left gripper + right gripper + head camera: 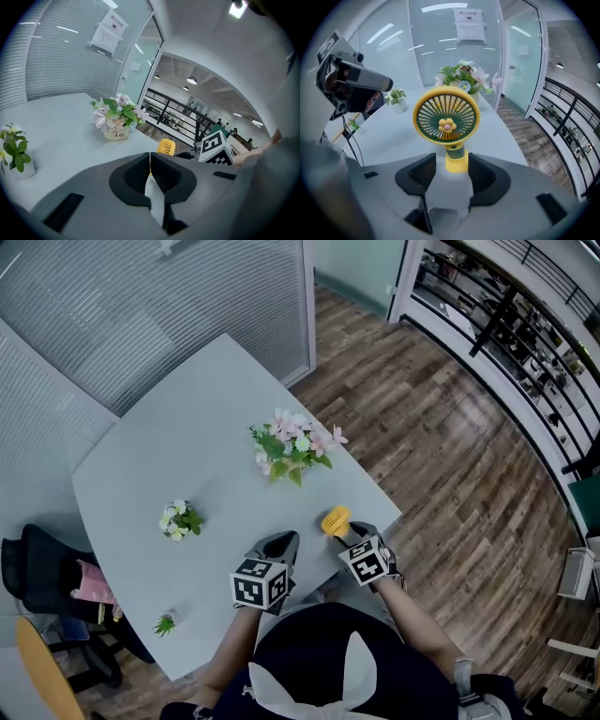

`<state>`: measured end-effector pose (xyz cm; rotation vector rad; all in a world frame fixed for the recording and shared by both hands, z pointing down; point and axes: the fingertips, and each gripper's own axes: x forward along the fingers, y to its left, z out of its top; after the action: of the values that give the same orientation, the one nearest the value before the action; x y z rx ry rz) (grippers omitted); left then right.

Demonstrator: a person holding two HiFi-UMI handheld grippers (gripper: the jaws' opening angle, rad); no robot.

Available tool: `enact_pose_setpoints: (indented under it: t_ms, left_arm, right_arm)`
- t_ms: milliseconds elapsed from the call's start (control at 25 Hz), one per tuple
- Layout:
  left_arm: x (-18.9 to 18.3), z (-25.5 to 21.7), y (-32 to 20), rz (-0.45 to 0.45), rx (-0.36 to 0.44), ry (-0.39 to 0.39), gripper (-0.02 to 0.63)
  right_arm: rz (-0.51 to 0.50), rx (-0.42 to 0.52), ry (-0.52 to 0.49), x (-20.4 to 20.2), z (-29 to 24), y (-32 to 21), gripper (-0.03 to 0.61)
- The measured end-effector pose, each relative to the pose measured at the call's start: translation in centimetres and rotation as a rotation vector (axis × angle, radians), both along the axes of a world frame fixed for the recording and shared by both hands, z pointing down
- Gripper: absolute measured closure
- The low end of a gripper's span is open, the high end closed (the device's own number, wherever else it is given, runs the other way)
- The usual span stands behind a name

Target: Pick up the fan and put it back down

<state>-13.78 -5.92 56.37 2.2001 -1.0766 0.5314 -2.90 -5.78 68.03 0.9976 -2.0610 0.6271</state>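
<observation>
Yellow fan (446, 123) with a green grille and a flower-shaped hub, standing upright on the pale counter (216, 409) near its edge, stem and base between the jaws of the right gripper (451, 164). These jaws stand apart, with a gap visible between the base and the left-hand pad. The left gripper (150, 157) hovers beside it, jaws closed together on nothing. The flower pot (116, 133) further back on the counter reads "Life". A paper notice (108, 29) hangs on the glass wall, its print too small to read. A small potted plant (178, 519) stands well apart.
</observation>
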Motion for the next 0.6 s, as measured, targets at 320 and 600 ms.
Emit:
enact_pose_setpoints:
  t_ms: [320,600]
  left_arm:
    - [1.4,-1.1,0.5,0.017,0.022,0.008,0.591]
    - [1.9,-1.9,0.5,-0.014,0.043,0.028,0.591]
  right_arm:
    - [0.053,0.051,-0.069,0.9,-4.2,0.9,0.372]
    - [0.08,0.118,-0.163,1.2,-9.0,0.6,0.424]
